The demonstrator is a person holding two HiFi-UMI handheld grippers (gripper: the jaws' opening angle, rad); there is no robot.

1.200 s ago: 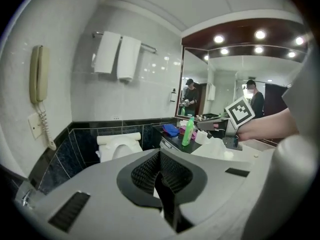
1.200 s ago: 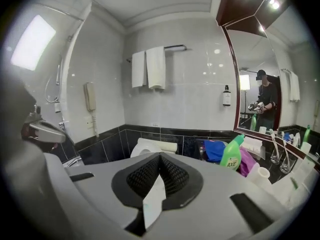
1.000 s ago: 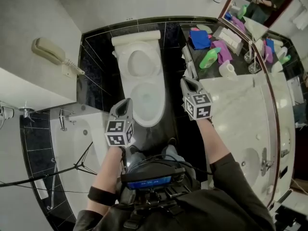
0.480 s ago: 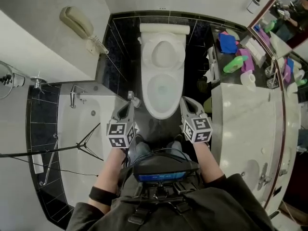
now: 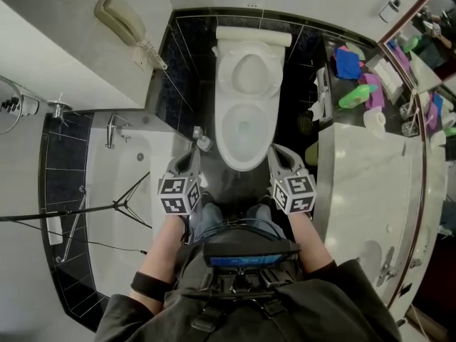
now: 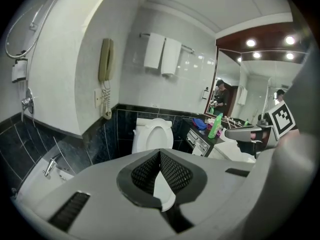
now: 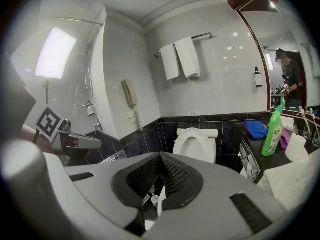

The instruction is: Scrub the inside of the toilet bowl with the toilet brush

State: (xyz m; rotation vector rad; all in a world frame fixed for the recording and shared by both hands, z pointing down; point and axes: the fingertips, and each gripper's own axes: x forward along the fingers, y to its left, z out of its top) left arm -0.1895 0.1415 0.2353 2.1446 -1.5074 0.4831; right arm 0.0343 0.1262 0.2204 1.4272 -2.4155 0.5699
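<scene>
Head view: toilet (image 5: 246, 130) recentred; left claw (image 5: 189, 158), right claw (image 5: 278, 154) now level, closed.

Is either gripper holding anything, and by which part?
Nothing is held: the left gripper and the right gripper are both shut and empty, short of the toilet.

White walls (image 5: 50, 55), black floor tiles (image 5: 286, 130); wall phone (image 5: 117, 18), bathtub (image 5: 107, 191) left; marble worktop (image 5: 363, 191), mirror (image 5: 427, 20) right; two towels (image 7: 181, 59) on rail.
</scene>
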